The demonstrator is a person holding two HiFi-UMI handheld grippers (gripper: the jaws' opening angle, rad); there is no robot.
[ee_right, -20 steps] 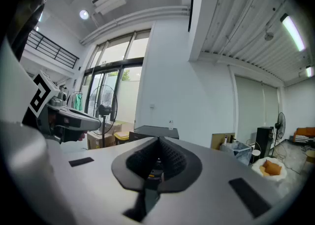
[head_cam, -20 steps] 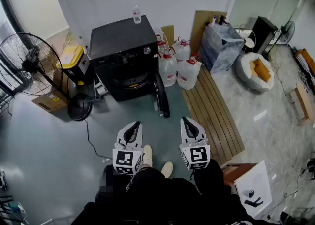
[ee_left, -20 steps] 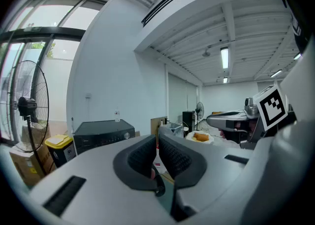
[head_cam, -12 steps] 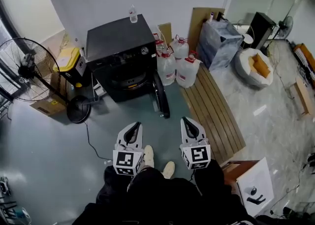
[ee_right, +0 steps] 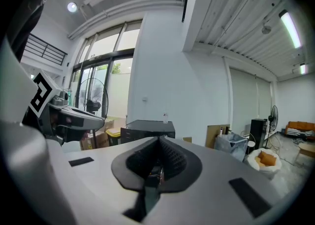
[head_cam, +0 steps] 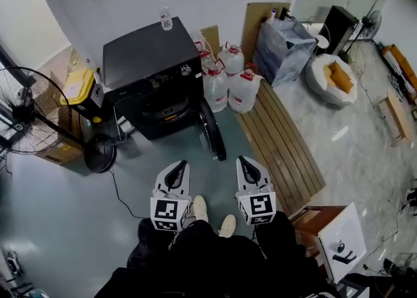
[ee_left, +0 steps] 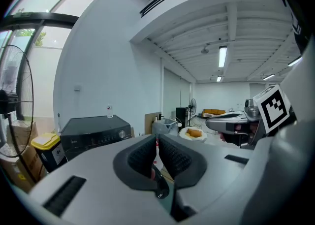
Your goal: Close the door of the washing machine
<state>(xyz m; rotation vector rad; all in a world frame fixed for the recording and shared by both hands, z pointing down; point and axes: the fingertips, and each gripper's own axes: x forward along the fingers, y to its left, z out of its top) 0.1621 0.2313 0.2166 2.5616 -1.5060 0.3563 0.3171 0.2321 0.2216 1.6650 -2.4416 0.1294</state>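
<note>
The black washing machine (head_cam: 146,62) stands against the far wall, with its round door (head_cam: 212,130) swung open toward the right. A small bottle (head_cam: 165,18) stands on its top. My left gripper (head_cam: 176,171) and right gripper (head_cam: 247,166) hover side by side over the grey floor. Both point at the machine from well short of the door, and both are shut with nothing between the pads. The left gripper view shows the machine (ee_left: 96,130) past the closed left gripper (ee_left: 156,138). In the right gripper view the machine (ee_right: 146,128) sits beyond the closed right gripper (ee_right: 159,139).
A standing fan (head_cam: 26,111) and a yellow-lidded bin (head_cam: 78,87) are left of the machine. Several water jugs (head_cam: 228,88) crowd its right side. A slatted wooden board (head_cam: 283,143) lies on the floor to the right. A cable (head_cam: 120,189) runs across the floor by my shoes (head_cam: 199,208).
The head view has drifted, so the machine sits slightly further left in the picture. Both grippers keep the same shut pose side by side. The door stays open.
</note>
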